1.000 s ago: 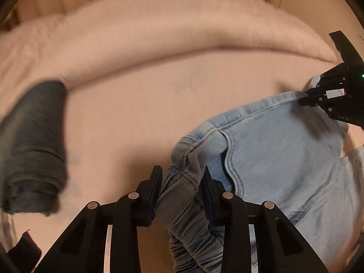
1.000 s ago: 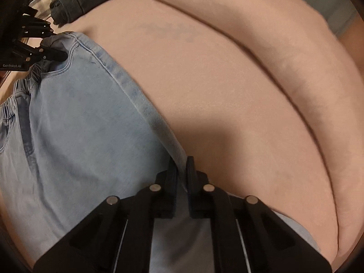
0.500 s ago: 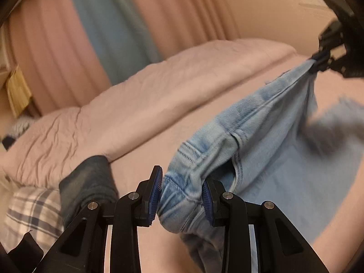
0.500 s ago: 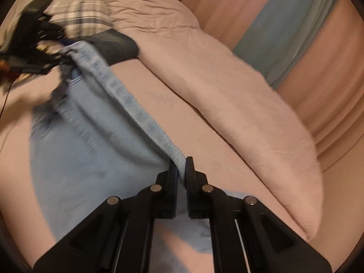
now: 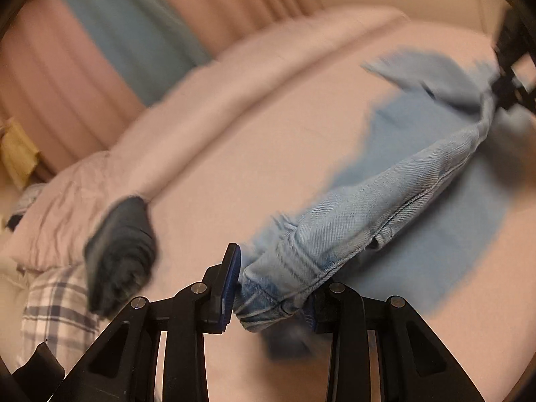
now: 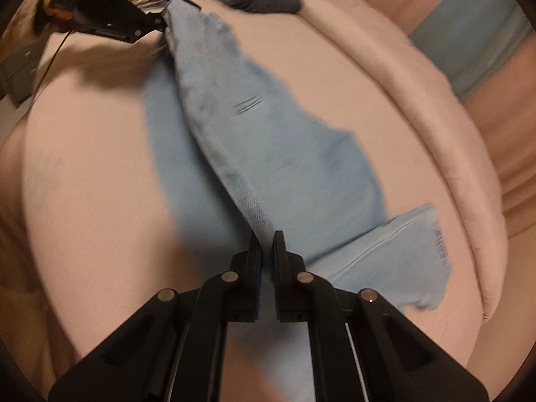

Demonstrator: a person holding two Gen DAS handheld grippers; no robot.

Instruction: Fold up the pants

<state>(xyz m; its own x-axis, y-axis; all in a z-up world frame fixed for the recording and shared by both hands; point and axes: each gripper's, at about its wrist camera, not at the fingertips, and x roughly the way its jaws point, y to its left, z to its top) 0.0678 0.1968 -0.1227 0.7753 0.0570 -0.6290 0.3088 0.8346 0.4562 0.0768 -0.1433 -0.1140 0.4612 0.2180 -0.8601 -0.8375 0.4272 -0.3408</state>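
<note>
Pale blue denim, twill-woven with stitched seams, makes up the pants (image 5: 361, 221), which hang stretched between the two grippers above a pink bed (image 5: 254, 154). The left gripper (image 5: 271, 284) has black plastic arms with blue pads; its jaws stand fairly wide yet are filled by a thick, bunched wad of the waistband, which presses against both pads. From that wad the cloth runs as a taut, rope-like ridge up and away toward the right gripper (image 5: 506, 83), seen blurred near the frame's upper right edge, with looser fabric drooping below the ridge toward the bed.

In the right wrist view, the right gripper (image 6: 267, 261) has its jaws nearly together, pinching a thin folded edge of the pants (image 6: 268, 154) between the pads. The long axis of the garment runs straight from this pinch to the left gripper (image 6: 157, 16) at the far end. One flat leg end with a hem lies spread to the right of the ridge, resting on the bed (image 6: 83, 184).

The bed is smooth and matte, with a plump rolled duvet (image 6: 445, 140) along its far side, soft and lightly creased. A dark grey folded garment (image 5: 120, 251) lies on the bed beside the duvet, near the left gripper, partly over a plaid cloth (image 5: 50, 308). Pleated pink and teal curtains (image 5: 100, 40) hang beyond the bed.
</note>
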